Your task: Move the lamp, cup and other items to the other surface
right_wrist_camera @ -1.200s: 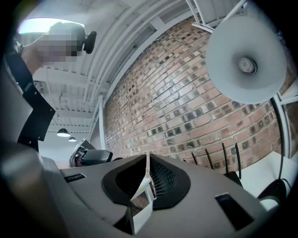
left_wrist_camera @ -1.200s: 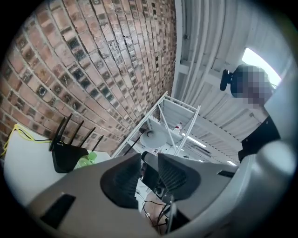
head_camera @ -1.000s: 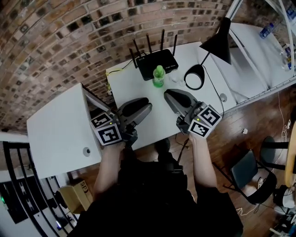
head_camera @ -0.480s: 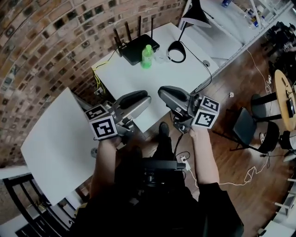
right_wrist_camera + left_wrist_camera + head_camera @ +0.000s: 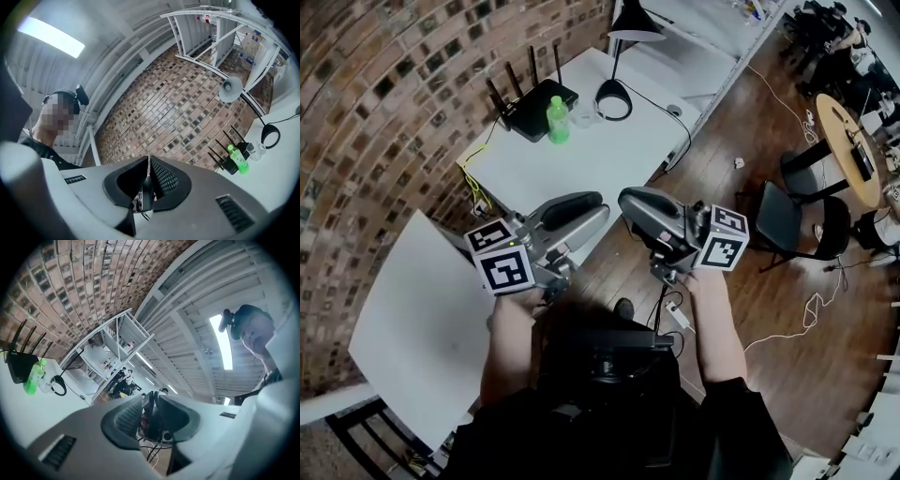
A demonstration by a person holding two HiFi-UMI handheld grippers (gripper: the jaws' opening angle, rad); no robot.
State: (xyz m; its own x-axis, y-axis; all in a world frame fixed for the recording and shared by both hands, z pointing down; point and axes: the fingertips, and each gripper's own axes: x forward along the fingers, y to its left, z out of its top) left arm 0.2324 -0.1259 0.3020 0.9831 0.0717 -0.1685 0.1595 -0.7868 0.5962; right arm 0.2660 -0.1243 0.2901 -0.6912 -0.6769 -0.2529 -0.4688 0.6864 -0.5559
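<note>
While lamp (image 5: 635, 21) stands stem-up, bottle (image 5: 557, 120) upright

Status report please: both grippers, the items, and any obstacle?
Left hand-held gripper and right hand-held gripper shut, empty. Lamp, green bottle, router on far table, untouched. Path looks clear.

green bottle (image 5: 557, 120), black lamp (image 5: 636, 22), white table (image 5: 581, 155)

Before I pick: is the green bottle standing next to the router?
Yes, the green bottle stands upright right beside the black router.
</note>
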